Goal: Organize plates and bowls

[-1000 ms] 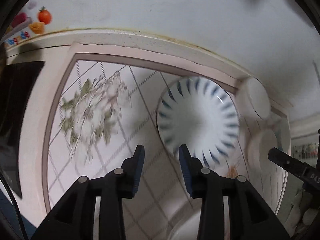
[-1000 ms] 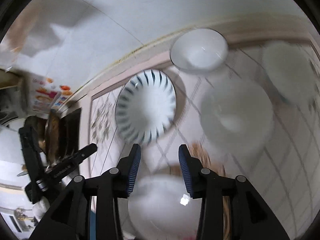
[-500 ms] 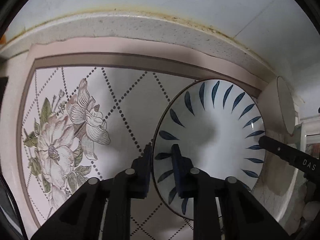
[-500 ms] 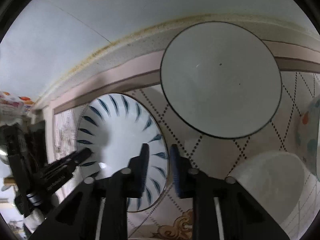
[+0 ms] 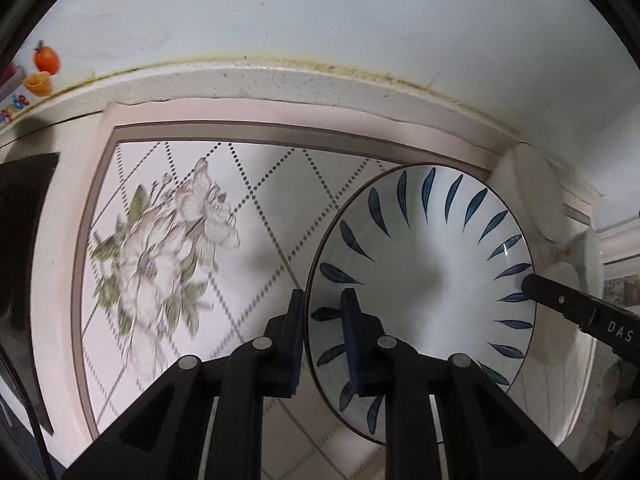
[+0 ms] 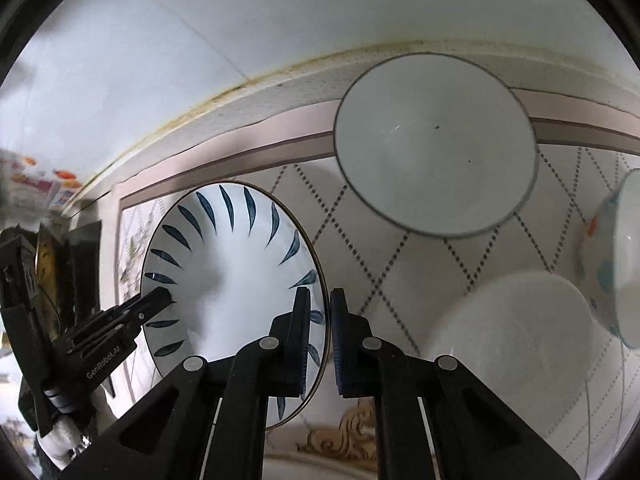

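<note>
A white plate with blue leaf marks (image 5: pixel 432 276) is held off the table by both grippers. My left gripper (image 5: pixel 323 312) is shut on its left rim, one finger under and one over. My right gripper (image 6: pixel 319 310) is shut on its right rim; the plate shows there too (image 6: pixel 228 272). A plain white bowl with a dark rim (image 6: pixel 436 144) sits at the back by the wall. A white plate (image 6: pixel 508 344) lies at the right. A bowl with orange and teal spots (image 6: pixel 612 264) is at the far right edge.
The table has a patterned cloth with a flower print (image 5: pixel 160 248) and dotted diamond lines. A white wall (image 5: pixel 320 20) runs along the back edge. A dark object (image 5: pixel 24 232) lies at the table's left side.
Both grippers closed in on the blue-leaf plate and shut on its opposite rims. The plate now looks lifted and both views have pulled back slightly from the wall.
</note>
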`<state>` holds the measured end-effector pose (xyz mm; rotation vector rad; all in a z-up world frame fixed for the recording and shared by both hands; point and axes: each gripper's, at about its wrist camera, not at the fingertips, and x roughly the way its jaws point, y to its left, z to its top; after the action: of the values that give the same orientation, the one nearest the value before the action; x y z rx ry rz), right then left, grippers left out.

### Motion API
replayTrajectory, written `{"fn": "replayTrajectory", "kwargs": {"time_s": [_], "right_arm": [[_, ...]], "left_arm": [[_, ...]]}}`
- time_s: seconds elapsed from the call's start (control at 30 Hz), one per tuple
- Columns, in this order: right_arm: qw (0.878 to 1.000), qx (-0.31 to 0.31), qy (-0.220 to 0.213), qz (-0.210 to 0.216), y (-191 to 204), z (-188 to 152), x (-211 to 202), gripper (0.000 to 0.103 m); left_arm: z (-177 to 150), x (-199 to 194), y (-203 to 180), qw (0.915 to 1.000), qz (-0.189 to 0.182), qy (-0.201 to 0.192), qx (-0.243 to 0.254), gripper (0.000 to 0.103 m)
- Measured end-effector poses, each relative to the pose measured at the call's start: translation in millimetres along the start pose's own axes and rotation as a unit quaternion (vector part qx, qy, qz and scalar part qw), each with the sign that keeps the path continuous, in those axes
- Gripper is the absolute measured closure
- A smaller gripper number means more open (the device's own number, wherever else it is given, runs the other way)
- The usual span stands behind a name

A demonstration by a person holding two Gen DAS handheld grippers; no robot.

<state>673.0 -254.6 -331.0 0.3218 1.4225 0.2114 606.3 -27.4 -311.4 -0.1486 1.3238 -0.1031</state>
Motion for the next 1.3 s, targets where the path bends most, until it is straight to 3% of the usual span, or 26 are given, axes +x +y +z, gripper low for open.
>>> {"fn": "replayTrajectory", "kwargs": {"time_s": [0.27,0.53,0.87,1.3], "right_arm": [[0.999,-0.034,-0.002,0.017,2.5,-60.6,-58.9,0.091],[0.998,-0.047,0.007,0.031,-22.3,-136.6,-98.8,0.091],[0.998,-0.036,0.028,0.043,-52.5,-192.7,-89.6,0.091],[0.998,-0.016,0.055,0.035,-83.4,-210.0,-52.9,0.091]], "left_arm": [[-54.9,-61.5,-20.1,0.9994,-0.014,-0.031,0.009,0.088],[-109.1,-92.4,-40.3,0.9992,-0.019,-0.027,0.022,0.088],[-151.0,-65.9,-54.4,0.9994,-0.008,0.012,0.032,0.088],[-166.1,-25.6,-64.4,0.9982,0.003,0.05,0.033,0.087]]}}
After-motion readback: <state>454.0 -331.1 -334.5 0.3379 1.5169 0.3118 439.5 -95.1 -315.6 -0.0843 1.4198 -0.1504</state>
